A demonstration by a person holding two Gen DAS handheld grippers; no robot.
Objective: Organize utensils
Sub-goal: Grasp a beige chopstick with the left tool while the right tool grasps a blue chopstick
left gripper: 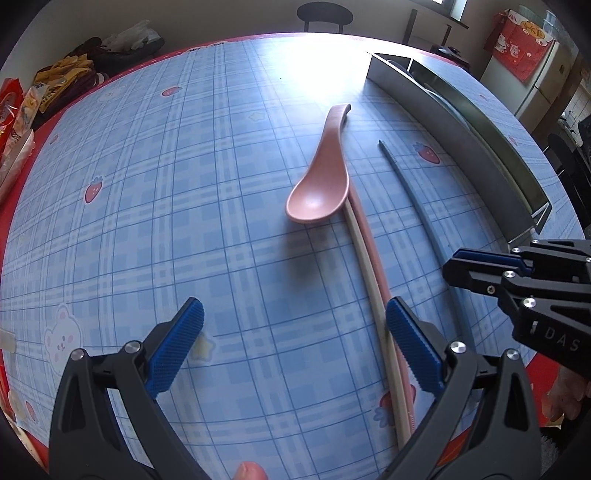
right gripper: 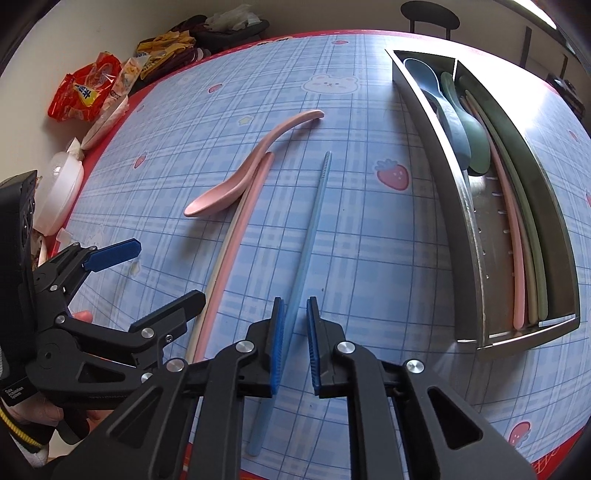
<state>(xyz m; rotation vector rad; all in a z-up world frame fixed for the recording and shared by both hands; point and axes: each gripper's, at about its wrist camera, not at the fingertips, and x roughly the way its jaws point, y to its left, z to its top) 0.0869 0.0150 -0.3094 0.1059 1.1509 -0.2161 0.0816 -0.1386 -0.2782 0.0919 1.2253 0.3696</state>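
A pink spoon (left gripper: 321, 177) (right gripper: 236, 184) lies mid-table, its bowl resting on a pink chopstick (left gripper: 373, 258) (right gripper: 240, 221) and a cream chopstick (left gripper: 364, 266) (right gripper: 218, 266) that lie side by side. My left gripper (left gripper: 295, 347) (right gripper: 147, 280) is open and wide, its right pad just over those two sticks. A blue chopstick (left gripper: 417, 199) (right gripper: 314, 221) lies flat to their right. My right gripper (right gripper: 295, 343) (left gripper: 458, 266) straddles its near part, jaws narrow. The stick runs along the left pad, with a gap showing at the right pad.
A metal tray (right gripper: 443, 192) (left gripper: 461, 122) at the right holds a blue spoon (right gripper: 439, 96), a green spoon (right gripper: 472, 133) and several chopsticks. Snack packets (right gripper: 88, 92) and a plastic tub (right gripper: 62, 192) crowd the left edge. A black stool (left gripper: 325, 14) stands beyond the table.
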